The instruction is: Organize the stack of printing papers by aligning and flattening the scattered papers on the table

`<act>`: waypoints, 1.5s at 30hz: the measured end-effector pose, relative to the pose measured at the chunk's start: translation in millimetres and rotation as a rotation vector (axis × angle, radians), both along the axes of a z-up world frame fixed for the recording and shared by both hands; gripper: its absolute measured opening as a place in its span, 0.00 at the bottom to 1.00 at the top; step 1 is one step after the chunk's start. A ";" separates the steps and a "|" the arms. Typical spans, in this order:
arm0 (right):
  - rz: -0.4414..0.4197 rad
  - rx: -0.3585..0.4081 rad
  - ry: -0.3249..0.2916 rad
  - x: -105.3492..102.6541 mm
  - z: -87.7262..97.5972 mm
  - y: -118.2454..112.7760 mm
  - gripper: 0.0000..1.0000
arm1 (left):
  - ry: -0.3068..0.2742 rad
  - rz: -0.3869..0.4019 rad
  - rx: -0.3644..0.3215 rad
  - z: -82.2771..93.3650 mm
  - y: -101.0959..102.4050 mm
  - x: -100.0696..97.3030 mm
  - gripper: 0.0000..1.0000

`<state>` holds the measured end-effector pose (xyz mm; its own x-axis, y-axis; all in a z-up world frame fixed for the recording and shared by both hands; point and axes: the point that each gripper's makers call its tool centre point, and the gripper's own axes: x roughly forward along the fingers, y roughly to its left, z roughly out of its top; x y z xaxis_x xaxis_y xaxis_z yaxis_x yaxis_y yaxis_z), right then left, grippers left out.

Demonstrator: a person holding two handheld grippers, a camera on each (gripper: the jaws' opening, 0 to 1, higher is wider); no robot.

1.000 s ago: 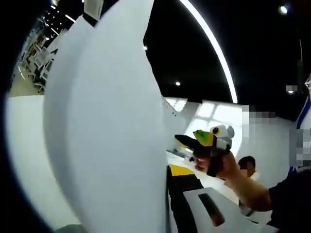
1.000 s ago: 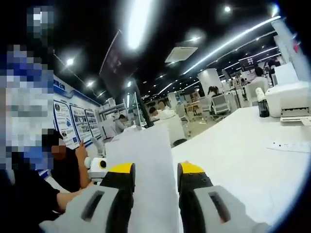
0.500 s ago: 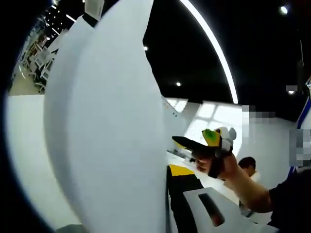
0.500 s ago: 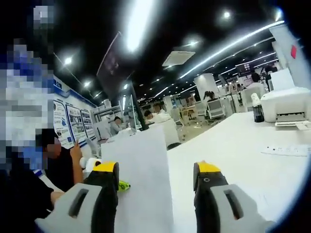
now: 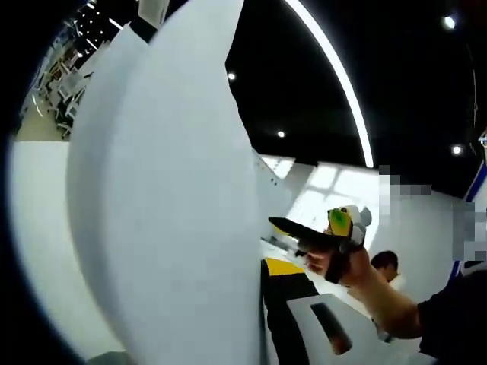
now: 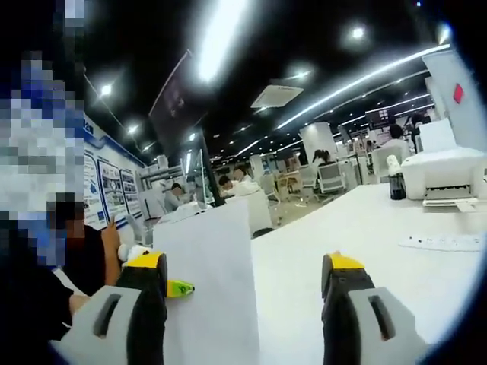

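Both grippers work the papers point(image 5: 167, 205): left gripper point(image 5: 262, 319) clamps them upright for squaring edges, while right gripper point(image 6: 243, 304) gapes apart alongside, gripping nothing.

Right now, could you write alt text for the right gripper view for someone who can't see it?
A handheld tool with two yellow-tipped jaws spread wide apart points across a white table. A white sheet of paper stands upright between the jaws, nearer the left one. A white printer sits far right.
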<state>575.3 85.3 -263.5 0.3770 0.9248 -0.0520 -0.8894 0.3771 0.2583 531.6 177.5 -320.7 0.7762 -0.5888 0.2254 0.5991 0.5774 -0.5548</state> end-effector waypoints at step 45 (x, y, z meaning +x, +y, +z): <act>-0.124 -0.019 0.052 2.1 -24.4 -55.8 0.89 | 0.023 0.017 -0.011 -9.4 -0.4 7.3 0.06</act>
